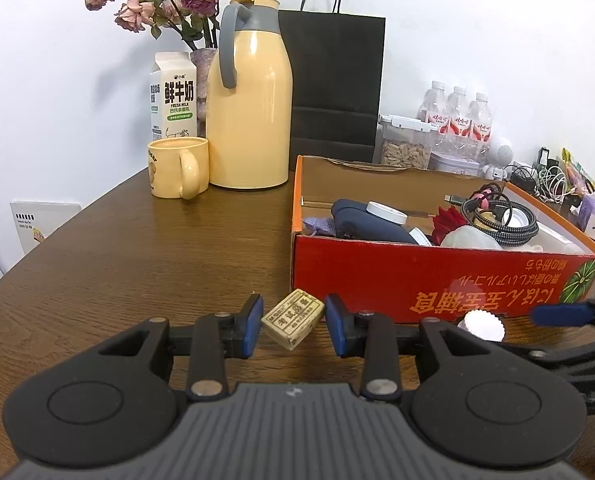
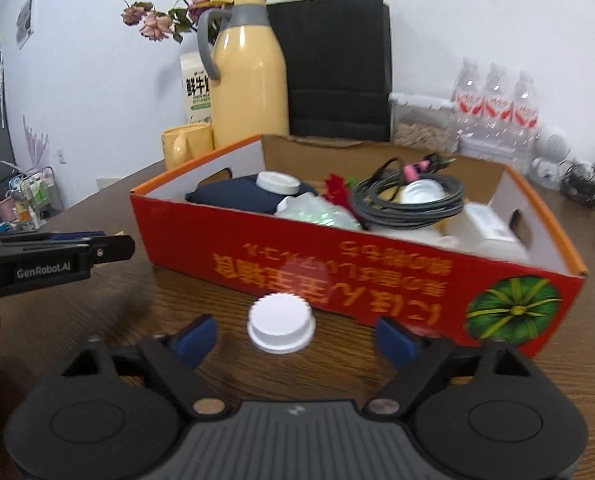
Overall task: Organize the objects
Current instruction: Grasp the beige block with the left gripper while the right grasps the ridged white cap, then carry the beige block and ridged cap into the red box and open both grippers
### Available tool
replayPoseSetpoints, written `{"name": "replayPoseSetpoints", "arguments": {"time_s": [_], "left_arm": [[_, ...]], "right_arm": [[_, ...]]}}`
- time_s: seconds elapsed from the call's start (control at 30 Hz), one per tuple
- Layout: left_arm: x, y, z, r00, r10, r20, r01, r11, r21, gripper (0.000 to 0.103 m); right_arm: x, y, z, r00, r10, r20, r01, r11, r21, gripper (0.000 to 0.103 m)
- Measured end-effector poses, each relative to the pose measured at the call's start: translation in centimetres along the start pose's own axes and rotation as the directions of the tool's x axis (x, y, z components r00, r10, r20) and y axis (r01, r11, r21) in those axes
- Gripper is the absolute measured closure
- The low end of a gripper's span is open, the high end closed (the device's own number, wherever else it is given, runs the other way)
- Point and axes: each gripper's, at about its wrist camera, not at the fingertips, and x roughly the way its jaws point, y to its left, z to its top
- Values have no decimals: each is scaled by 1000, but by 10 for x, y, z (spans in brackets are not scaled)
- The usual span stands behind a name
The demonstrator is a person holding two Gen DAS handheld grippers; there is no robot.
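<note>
Eraser (image 1: 293,323), printed label blurred, perhaps Chinese: on counter (image 1: 137,264) between left gripper (image 1: 294,326) fingers, apart, untouched. White cap (image 2: 280,328): between right gripper (image 2: 295,338) fingers, spread. Milk carton (image 1: 173,96): "FRESH MILK".

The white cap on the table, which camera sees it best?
The right wrist view. There the white cap sits whole and central on the table, in front of the red box. The left wrist view shows only part of it, low at the right, behind that gripper's own arm.
</note>
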Motion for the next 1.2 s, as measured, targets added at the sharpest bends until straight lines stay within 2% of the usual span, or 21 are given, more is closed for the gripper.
{"name": "replayPoseSetpoints", "arguments": {"time_s": [0.03,0.1,0.13,0.17,0.37,0.67,0.97,1.1,1.2], "left_arm": [[0,0,0,1000,-2,1,2,1000,0,68],[-1,0,0,1000,-3,3,3,1000,0,68],[-1,0,0,1000,-4,3,4,1000,0,68],[-1,0,0,1000,-3,3,3,1000,-1,68],[-1,0,-1,1000,-4,4,4,1000,-5,68],[-7,-1,4,999,14,31,-13,1000,-29,68],[-21,-41,53,987,-55,150,53,998,16,68],[2,-63,75,984,-60,169,60,998,3,68],[27,-73,90,985,-35,168,38,999,-18,68]], "right_arm": [[3,2,1,1000,2,-8,-2,1000,6,42],[9,4,2,1000,2,-26,-1,1000,21,55],[12,5,3,1000,-6,-31,7,1000,25,62],[13,6,4,999,-16,-28,17,1000,24,64],[9,7,2,1000,-7,-5,8,1000,24,65],[-28,3,4,991,10,132,-13,1000,19,65],[-45,-17,43,966,-31,257,29,1000,8,65],[-28,-27,65,958,-58,282,56,998,14,65],[-6,-35,78,951,-94,294,96,995,9,65]]}}
